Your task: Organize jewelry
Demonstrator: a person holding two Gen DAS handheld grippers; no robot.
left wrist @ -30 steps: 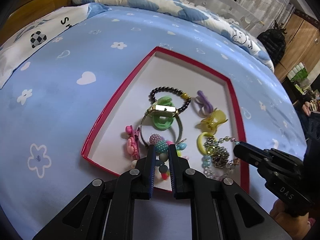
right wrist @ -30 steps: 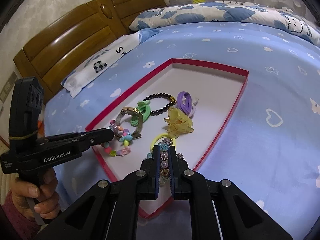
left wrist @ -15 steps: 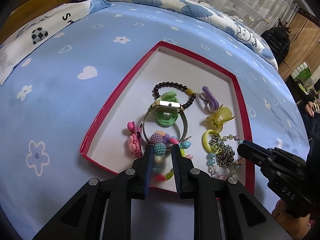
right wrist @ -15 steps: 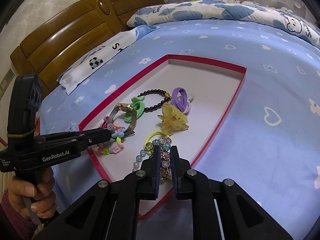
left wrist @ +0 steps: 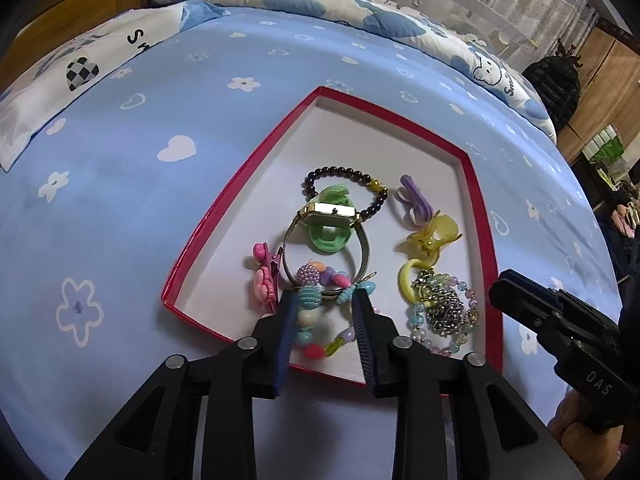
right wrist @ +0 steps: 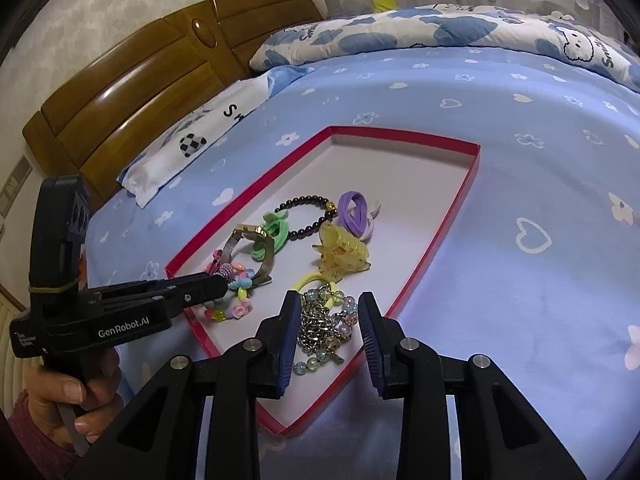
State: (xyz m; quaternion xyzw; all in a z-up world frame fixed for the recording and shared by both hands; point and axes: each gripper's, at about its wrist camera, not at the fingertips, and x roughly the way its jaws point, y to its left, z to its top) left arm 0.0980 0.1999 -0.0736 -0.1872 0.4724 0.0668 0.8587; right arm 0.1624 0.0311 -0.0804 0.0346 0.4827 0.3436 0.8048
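Both claws are partway apart and opening, clamping nothing. The left gripper [left wrist: 325, 300] straddles the multicoloured bead bracelet [left wrist: 316, 316] at the red tray's [left wrist: 224, 208] six o'clock edge. The right gripper [right wrist: 329, 304] straddles the silver chain [right wrist: 320, 326] and clear-bead bracelet [right wrist: 340, 320] toward four o'clock. The gold watch [left wrist: 330, 210] lies mid-tray on the blue bedsheet [left wrist: 140, 168].

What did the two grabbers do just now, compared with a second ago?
Both jaws are opening. The left gripper has let go of the colourful bead bracelet; the right gripper has released the silver chain. Both pieces lie in the red tray. Nothing else moved.
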